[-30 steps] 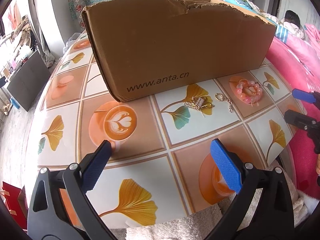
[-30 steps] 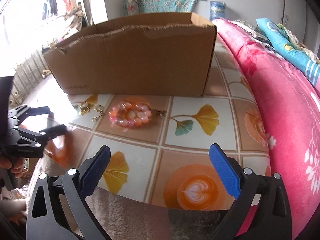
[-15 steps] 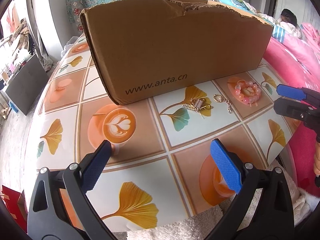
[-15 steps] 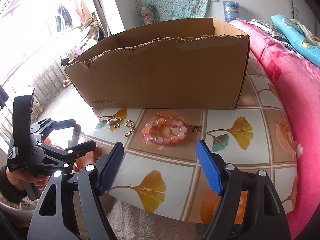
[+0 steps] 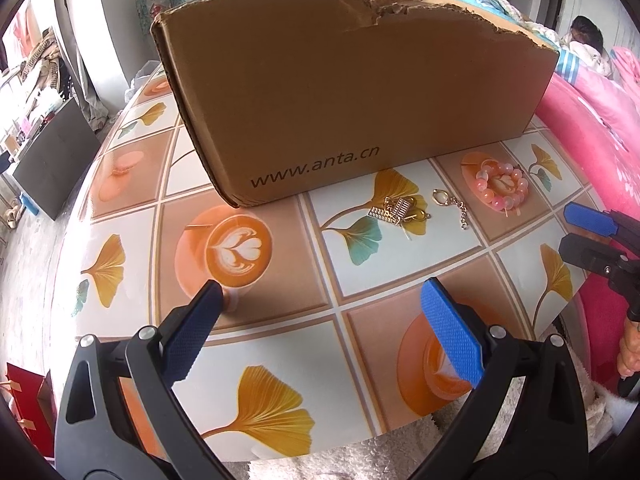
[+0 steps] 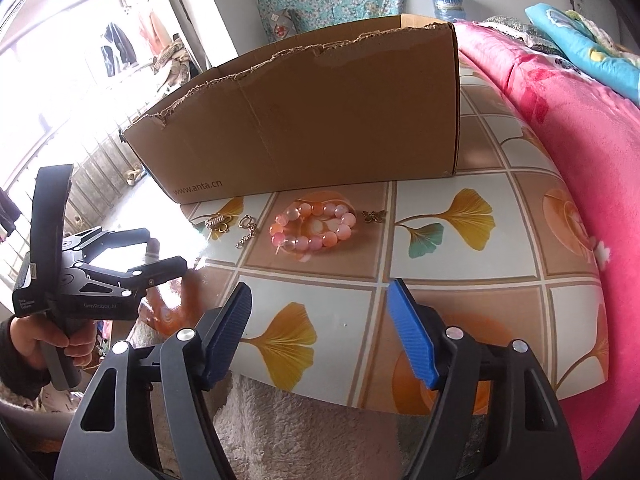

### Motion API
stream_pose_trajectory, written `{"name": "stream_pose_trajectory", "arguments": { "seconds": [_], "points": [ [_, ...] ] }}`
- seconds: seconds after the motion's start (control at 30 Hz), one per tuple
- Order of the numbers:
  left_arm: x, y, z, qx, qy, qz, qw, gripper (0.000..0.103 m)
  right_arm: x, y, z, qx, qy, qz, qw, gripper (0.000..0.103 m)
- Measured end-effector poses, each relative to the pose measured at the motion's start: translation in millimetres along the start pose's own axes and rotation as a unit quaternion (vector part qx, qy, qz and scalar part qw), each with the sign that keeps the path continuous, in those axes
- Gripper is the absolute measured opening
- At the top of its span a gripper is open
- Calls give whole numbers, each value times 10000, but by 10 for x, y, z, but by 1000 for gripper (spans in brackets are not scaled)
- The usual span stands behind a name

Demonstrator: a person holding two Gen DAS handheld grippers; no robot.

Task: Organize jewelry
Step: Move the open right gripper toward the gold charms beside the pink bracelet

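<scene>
Compared with a second ago, the right claw point(image 6: 320, 332) has narrowed and is closing, nothing between its pads, and it now faces the pink bead bracelet point(image 6: 313, 227) more directly. The left claw point(image 5: 320, 332) stays wide open and empty. The bracelet lies unmoved on the worktop point(image 5: 280, 360), near the cardboard box point(image 5: 352, 92).

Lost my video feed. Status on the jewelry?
Left hand-held gripper open, empty. Right hand-held gripper closing, nothing between jaws. Bead bracelet and gold pieces on table before box. Path clear.
</scene>
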State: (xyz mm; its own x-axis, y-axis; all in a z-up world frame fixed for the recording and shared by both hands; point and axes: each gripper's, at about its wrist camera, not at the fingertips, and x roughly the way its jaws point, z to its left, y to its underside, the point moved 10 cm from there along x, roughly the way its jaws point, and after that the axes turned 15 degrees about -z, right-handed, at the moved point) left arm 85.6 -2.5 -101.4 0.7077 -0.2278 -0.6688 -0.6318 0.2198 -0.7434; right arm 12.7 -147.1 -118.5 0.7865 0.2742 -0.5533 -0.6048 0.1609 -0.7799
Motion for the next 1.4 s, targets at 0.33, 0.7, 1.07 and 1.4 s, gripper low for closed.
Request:
{"name": "stream_pose_trajectory", "arguments": {
  "seconds": [0.33,0.7,1.07,1.4],
  "points": [
    [41,-21,29,-51,-52,8,10000,96,-7,14,-15,-19,-50,-41,10000,69],
    [30,-19,27,-47,-48,-68,10000,96,-9,18,27,-66,63,27,10000,61],
    [-118,-28,-49,-265,203,-424,9985,95,-36,-50,384,-382,-314,-133,9987,51],
    [-132,-192,-338,-103,797,-843,9932,52,247,-66,646,-744,-537,193,9956,39]
  ]
}}
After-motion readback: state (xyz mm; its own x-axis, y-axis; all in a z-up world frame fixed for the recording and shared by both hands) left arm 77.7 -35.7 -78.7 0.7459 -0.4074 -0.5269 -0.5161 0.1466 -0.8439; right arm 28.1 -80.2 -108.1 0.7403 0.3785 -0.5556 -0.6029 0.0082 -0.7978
